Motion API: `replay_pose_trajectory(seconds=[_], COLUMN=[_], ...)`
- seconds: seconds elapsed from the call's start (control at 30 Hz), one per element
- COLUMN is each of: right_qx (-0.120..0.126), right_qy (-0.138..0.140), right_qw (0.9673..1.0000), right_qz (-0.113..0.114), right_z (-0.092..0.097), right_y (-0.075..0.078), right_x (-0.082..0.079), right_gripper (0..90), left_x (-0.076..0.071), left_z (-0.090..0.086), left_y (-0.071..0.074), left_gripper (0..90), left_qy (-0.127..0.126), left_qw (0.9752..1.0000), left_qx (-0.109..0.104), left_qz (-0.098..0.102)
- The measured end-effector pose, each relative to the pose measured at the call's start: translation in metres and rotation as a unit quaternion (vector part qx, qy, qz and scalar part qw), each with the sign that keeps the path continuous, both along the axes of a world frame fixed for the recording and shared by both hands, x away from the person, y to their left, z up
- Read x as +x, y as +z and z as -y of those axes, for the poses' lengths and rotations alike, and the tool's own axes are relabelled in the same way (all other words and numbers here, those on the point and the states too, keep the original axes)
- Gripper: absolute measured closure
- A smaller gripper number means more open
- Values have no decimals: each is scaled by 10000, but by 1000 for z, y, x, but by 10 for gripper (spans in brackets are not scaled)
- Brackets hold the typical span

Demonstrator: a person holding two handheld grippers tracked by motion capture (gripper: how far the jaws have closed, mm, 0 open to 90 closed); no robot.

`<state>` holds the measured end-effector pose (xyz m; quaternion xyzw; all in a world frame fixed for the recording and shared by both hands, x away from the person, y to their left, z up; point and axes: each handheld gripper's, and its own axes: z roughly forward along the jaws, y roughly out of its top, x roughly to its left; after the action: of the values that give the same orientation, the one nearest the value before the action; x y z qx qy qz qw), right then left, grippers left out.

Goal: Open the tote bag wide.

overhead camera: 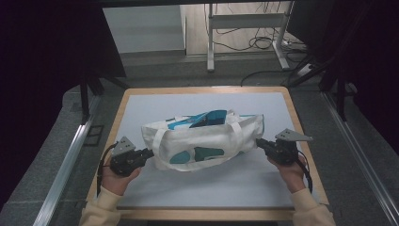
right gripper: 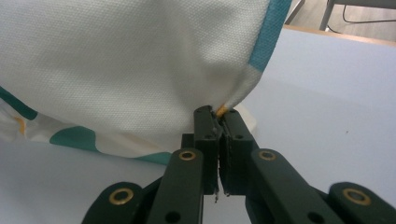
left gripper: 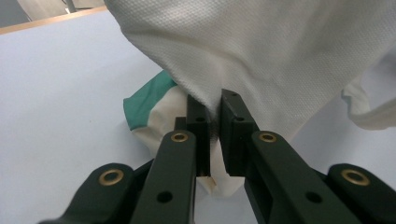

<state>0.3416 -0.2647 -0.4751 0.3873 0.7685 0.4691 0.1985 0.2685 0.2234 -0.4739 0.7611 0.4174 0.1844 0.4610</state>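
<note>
Table (overhead camera: 141,197) with a pale mat takes up most of the scene; one white canvas tote bag (overhead camera: 207,141) with teal patches lies across its middle, mouth toward the far side, two handle loops lying on the near face. Bag looks stretched between both grippers, so the step in hand is probably holding it by its two ends to spread or lift it. To do it well: keep both pinches firm, pull outward evenly so the cloth goes taut without twisting, raise both ends level, don't let one side sag or the contents may slide out the open top. Something teal and white sticks out of the mouth, can't tell what it is. Left gripper (overhead camera: 148,153) is at the bag's left end; in the left gripper view its jaws are nearly together, pinching a fold of white fabric (left gripper: 215,121) with only a thin sliver of cloth between them. Right gripper (overhead camera: 259,142) is at the right end; in the right gripper view jaws are pressed tight on the bag's corner seam (right gripper: 219,112), beside the teal edge trim. Count: one table, one bag, two handles, two grippers, two hands.
</note>
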Motion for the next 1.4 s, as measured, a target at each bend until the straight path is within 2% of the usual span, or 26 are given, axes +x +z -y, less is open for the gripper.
replay_pose_trajectory(seconds=[0.07,0.17,0.4,0.53,0.63,0.93,1.07,1.13,1.17,1.2,1.23,1.3,1.37,1.4], right_qx=[7,-170,-265,-333,-432,-527,-525,-518,-523,-523,-505,-319,-272,-140], right_qy=[3,-20,-11,-3,13,10,12,-7,-62,-62,-115,-279,-334,-396], right_qw=[10000,9997,9993,9989,9980,9965,9968,9968,9968,9968,9970,9981,9984,9988], right_qz=[-26,-150,-247,-340,-452,-642,-607,-612,-602,-602,-574,-442,-374,-261], right_z=[0,-2,-4,-4,-6,-9,-9,-8,-7,-7,-6,0,1,5], right_y=[-3,-12,-18,-23,-29,-37,-36,-36,-34,-34,-33,-25,-22,-12], right_x=[0,2,3,3,3,6,6,6,6,6,5,1,-1,-5], right_gripper=[857,857,858,859,859,860,851,803,694,694,649,551,492,477], left_x=[0,2,7,10,15,24,26,25,22,22,19,14,8,4], left_z=[2,7,6,7,8,12,10,10,10,10,8,5,-2,-6], left_y=[-3,-11,-17,-23,-31,-41,-41,-40,-39,-39,-36,-30,-20,-14], left_gripper=[842,844,845,846,849,851,844,827,753,687,687,557,527,487], left_qy=[-15,-37,-37,-41,-41,-35,-26,-10,11,11,11,65,165,247], left_qw=[10000,9995,9993,9988,9978,9964,9964,9964,9963,9963,9965,9974,9986,9989], left_qx=[30,274,250,324,426,513,453,468,469,469,415,321,141,39], left_qz=[-32,-141,-275,-369,-513,-678,-710,-702,-725,-725,-730,-636,-488,-392])
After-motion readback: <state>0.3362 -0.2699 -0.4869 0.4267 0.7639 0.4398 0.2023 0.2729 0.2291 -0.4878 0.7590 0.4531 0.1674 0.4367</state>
